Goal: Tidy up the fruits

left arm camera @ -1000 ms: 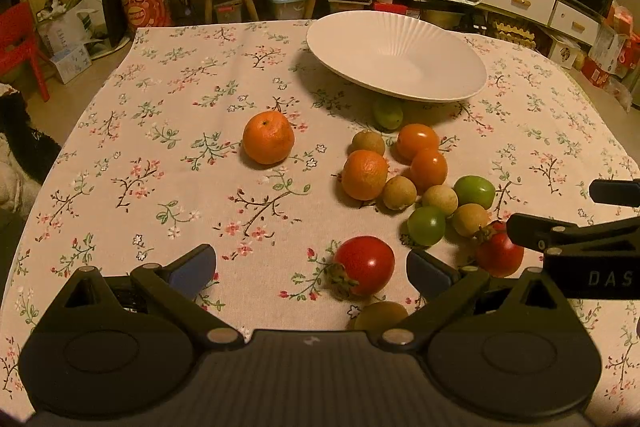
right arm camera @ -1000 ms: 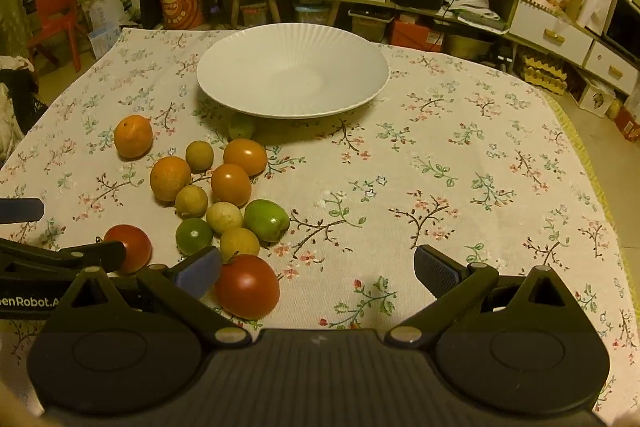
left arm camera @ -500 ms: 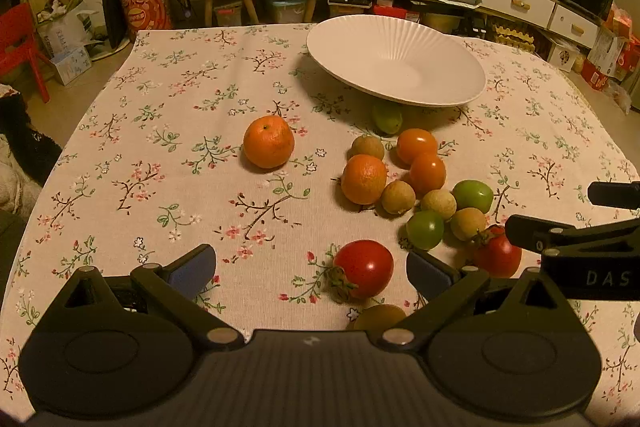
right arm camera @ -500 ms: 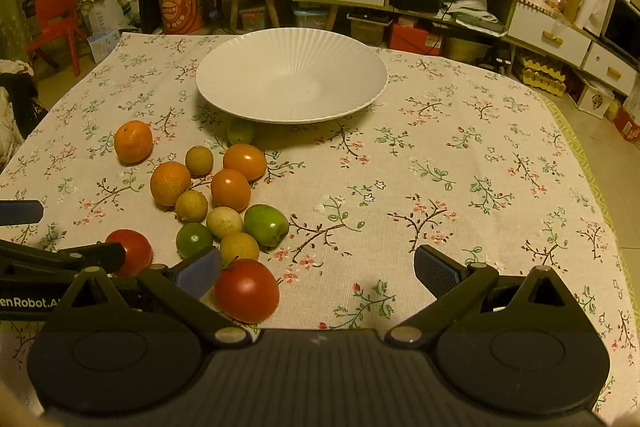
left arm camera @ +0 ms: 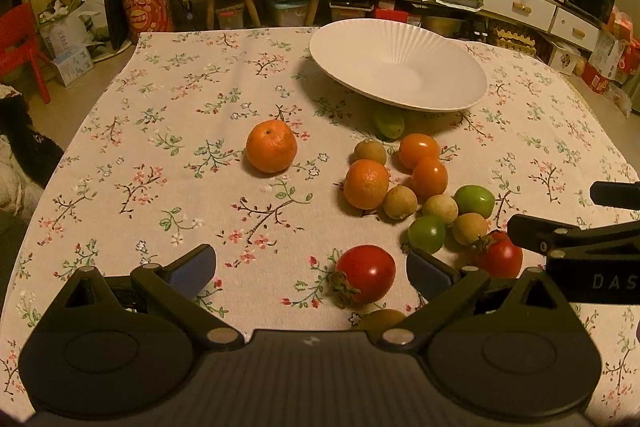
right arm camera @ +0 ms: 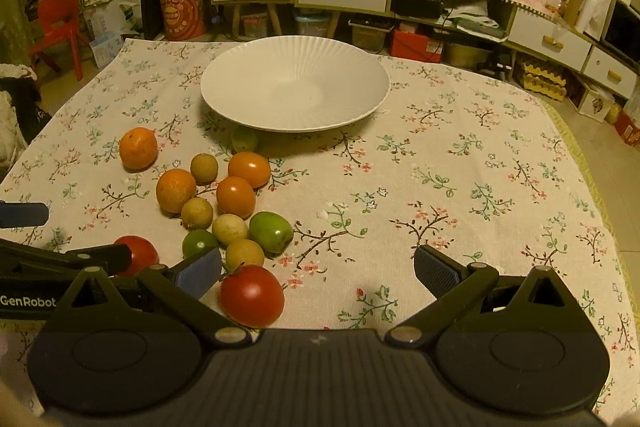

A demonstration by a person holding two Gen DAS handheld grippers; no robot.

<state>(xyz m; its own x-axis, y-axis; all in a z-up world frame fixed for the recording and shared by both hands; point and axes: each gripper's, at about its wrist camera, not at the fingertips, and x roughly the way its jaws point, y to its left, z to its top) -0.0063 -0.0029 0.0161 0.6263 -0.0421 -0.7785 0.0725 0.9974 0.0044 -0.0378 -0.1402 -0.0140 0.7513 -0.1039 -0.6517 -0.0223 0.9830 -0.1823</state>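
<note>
Both claws hover low over the near side of the floral-clothed worktop (right arm camera: 460, 163), pointing toward the white plate (right arm camera: 295, 93) at its far side. The left claw (left arm camera: 310, 269) is spread wide and holds nothing; a red tomato (left arm camera: 366, 273) sits on the cloth between its fingers, closer to the right pad (left arm camera: 426, 273). The right claw (right arm camera: 318, 269) is likewise spread and empty, with a second red tomato (right arm camera: 252, 295) just beside its left pad (right arm camera: 198, 273). The remaining fruit clusters on the near-left side of the plate as the right wrist view shows it: oranges, small brown fruits and green ones, one green fruit (right arm camera: 244, 139) tucked under the plate's rim. A lone orange (left arm camera: 271, 146) lies left of the cluster. Right of the plate, the cloth lies bare out to the worktop's edge.
</note>
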